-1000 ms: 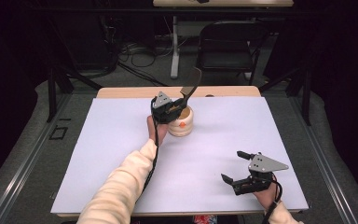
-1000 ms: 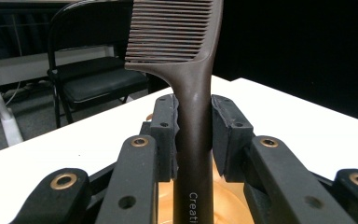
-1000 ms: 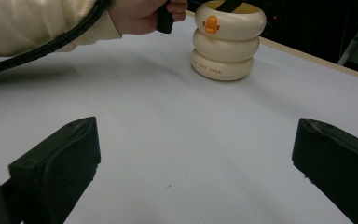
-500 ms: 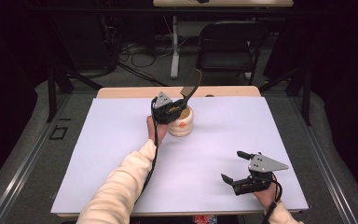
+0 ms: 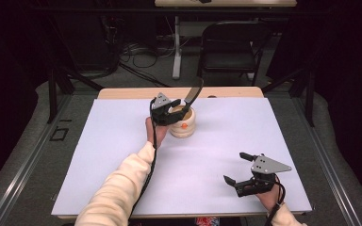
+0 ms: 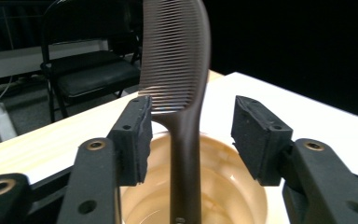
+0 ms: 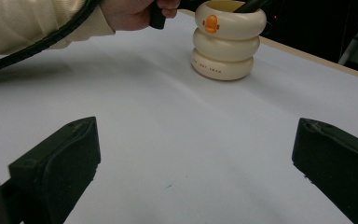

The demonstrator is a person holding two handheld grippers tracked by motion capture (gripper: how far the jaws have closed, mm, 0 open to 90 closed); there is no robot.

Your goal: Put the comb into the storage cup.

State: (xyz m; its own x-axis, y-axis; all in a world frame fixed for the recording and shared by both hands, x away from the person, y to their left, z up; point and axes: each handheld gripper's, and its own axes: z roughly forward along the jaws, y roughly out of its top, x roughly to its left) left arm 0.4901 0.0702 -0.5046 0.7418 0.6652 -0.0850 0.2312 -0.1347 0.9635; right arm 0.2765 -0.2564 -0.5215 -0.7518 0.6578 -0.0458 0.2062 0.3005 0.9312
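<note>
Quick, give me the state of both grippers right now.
Left gripper: jaws have just been opening, open around the comb, pads clear of it.
Right gripper: open, holding nothing.

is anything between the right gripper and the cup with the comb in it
Nothing visible. Bare white table lies between the open right gripper and the cup. The comb stands in the cup, between the left gripper jaws, which have just opened off it.
</note>
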